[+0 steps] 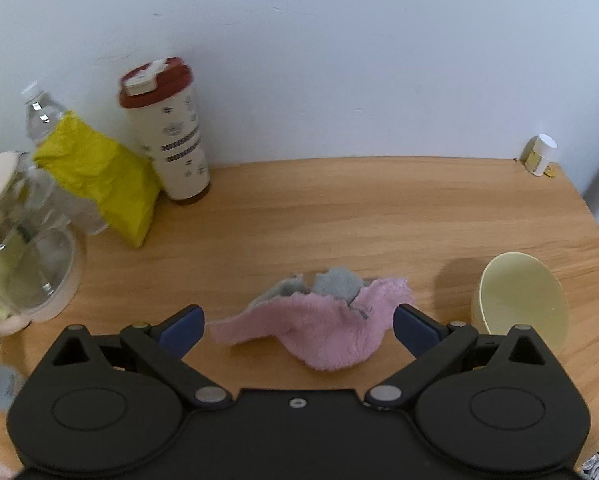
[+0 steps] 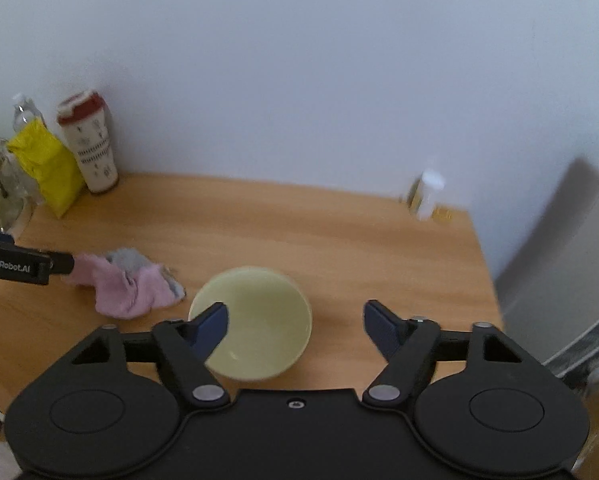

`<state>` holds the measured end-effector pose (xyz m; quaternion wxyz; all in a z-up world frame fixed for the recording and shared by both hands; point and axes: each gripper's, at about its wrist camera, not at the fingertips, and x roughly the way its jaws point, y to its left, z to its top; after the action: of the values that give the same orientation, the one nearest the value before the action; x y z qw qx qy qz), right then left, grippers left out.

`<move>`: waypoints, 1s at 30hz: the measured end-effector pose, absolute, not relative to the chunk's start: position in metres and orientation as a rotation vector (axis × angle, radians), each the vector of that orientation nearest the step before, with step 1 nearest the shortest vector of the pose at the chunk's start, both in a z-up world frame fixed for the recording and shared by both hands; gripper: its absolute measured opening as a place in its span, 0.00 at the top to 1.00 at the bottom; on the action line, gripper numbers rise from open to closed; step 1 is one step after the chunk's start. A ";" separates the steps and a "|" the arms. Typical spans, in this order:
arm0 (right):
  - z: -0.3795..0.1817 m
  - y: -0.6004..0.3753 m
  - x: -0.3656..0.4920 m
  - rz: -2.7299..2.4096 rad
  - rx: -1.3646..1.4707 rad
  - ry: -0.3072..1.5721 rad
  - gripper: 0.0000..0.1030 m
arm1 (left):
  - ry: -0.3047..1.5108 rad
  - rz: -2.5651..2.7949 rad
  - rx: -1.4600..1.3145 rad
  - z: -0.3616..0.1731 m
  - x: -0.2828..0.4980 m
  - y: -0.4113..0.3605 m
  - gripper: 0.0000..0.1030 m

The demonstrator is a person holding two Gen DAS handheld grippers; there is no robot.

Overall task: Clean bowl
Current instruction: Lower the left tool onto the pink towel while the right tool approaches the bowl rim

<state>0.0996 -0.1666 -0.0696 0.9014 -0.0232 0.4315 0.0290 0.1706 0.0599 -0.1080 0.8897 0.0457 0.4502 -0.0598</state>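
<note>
- Wood-grain table (image 1: pixel 339 208) against a plain white wall (image 1: pixel 339 60); clutter sits in the far-left corner.
- One pale yellow bowl (image 2: pixel 259 320) on the table, mouth up and tipped slightly, empty. Round, so no real long axis.
- One pink-and-grey cloth (image 1: pixel 323 320), crumpled on the table just left of the bowl, not touching it; its length runs left-right in the left wrist view.
- Left gripper (image 1: pixel 299 326): jaws wide apart, straddling the cloth; pads not pressing on it.
- Right gripper (image 2: pixel 295 330): jaws apart, nothing clamped. Left finger overlaps the bowl's left rim in the right wrist view; contact unclear. Right finger is over bare table.
- Far left, one each: red-lidded tumbler (image 1: pixel 167 132), clear water bottle (image 1: pixel 39 116), yellow bag (image 1: pixel 99 176), glass jar (image 1: pixel 23 240).
- Far-right edge by the wall: one small white-capped bottle (image 1: pixel 541 154).
</note>
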 end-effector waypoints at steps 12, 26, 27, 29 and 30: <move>-0.114 -0.179 0.132 0.084 0.086 1.020 0.47 | 0.892 -0.333 0.200 -0.153 0.190 0.039 0.01; -0.158 -0.199 0.175 0.197 0.159 1.186 0.47 | 0.987 -0.306 0.242 -0.198 0.202 0.025 0.25; -0.161 -0.199 0.177 0.204 0.162 1.197 0.47 | 0.990 -0.311 0.250 -0.199 0.202 0.025 0.25; -0.166 -0.198 0.181 0.209 0.170 1.214 0.47 | 1.005 -0.311 0.273 -0.204 0.201 0.025 0.26; -0.169 -0.199 0.183 0.204 0.178 1.220 0.47 | 1.010 -0.311 0.273 -0.206 0.201 0.026 0.26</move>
<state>0.1827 -0.1993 -0.1691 0.8109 0.0834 0.5713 0.0954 0.2013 0.0255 -0.2063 0.8546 0.1300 0.4805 -0.1477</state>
